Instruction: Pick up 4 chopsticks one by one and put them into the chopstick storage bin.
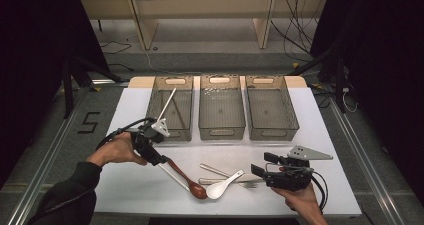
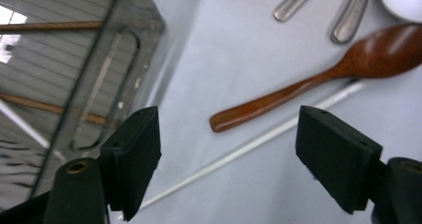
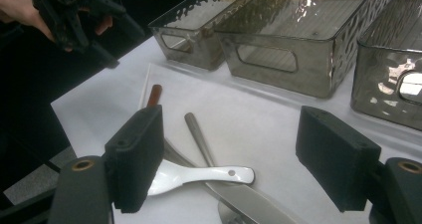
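Black jaws of the left gripper [image 2: 229, 159] stand spread wide, nothing between the pads, and right ahead of them on the tabletop [image 2: 239, 50] lies the wooden spoon [image 2: 318, 79]. Its handle end points back toward the jaws, its bowl away and to the right in the left gripper view, so the long axis runs at a slant across the gap. Just beside it, nearly parallel, lies a thin white stick [image 2: 249, 149], passing between the jaws' line and the handle. From the high view, the left gripper [image 1: 150, 147] hovers at the spoon's handle end, with the bowl close to a white ceramic spoon [image 1: 222, 185] and some metal cutlery [image 1: 220, 172]. The right gripper [image 1: 275, 170], jaws spread and empty, hangs well off to the other side of that cluster, so the left hand is clearly nearer. Behind, three grey bins; the left bin [image 1: 172, 130] already holds long sticks. A pinch on the handle looks likely, and the stick could get caught with it.
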`<state>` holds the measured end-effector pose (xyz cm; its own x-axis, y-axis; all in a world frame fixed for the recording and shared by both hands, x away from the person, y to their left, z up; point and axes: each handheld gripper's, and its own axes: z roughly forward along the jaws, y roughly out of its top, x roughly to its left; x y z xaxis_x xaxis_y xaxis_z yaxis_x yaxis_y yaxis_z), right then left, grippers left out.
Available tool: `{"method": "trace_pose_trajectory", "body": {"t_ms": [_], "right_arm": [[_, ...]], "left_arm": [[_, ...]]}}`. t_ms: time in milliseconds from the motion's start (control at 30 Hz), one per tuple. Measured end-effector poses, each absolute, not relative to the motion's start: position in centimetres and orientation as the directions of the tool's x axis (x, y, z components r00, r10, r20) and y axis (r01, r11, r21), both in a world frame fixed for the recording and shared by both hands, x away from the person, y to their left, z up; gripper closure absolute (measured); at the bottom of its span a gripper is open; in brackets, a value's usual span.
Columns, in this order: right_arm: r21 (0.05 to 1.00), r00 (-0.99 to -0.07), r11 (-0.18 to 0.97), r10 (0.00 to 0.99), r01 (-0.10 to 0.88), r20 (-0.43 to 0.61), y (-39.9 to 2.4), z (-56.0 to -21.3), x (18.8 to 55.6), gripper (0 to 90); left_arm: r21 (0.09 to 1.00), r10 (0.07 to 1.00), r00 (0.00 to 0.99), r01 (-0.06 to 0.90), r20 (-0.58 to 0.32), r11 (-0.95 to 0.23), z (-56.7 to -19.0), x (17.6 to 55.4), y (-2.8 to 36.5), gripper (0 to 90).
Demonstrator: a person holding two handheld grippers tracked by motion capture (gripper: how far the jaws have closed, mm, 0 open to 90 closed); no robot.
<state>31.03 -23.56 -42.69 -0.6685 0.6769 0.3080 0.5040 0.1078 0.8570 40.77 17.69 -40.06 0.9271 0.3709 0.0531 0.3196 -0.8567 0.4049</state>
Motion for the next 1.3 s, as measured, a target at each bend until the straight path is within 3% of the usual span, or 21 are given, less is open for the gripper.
{"method": "trace_pose_trajectory", "body": {"t_ms": [300, 567, 1300], "right_arm": [[0.857, -0.669, 0.109, 0.677, 0.503, 0.307, -23.5, -42.7, 31.0, 27.9], [0.856, -0.667, 0.106, 0.678, 0.506, 0.310, -23.6, -42.7, 30.9, 27.9], [0.856, -0.668, 0.108, 0.677, 0.505, 0.309, -23.5, -42.7, 30.9, 27.9]], "left_arm": [[0.341, 0.315, 0.948, 0.281, 0.048, -0.897, -42.0, 40.0, 17.5, 23.6], [0.256, 0.248, 0.967, 0.227, 0.054, -0.940, -43.5, 39.9, 17.3, 28.5], [0.199, 0.177, 0.984, 0.166, 0.035, -0.966, -45.5, 41.2, 16.9, 42.3]]}}
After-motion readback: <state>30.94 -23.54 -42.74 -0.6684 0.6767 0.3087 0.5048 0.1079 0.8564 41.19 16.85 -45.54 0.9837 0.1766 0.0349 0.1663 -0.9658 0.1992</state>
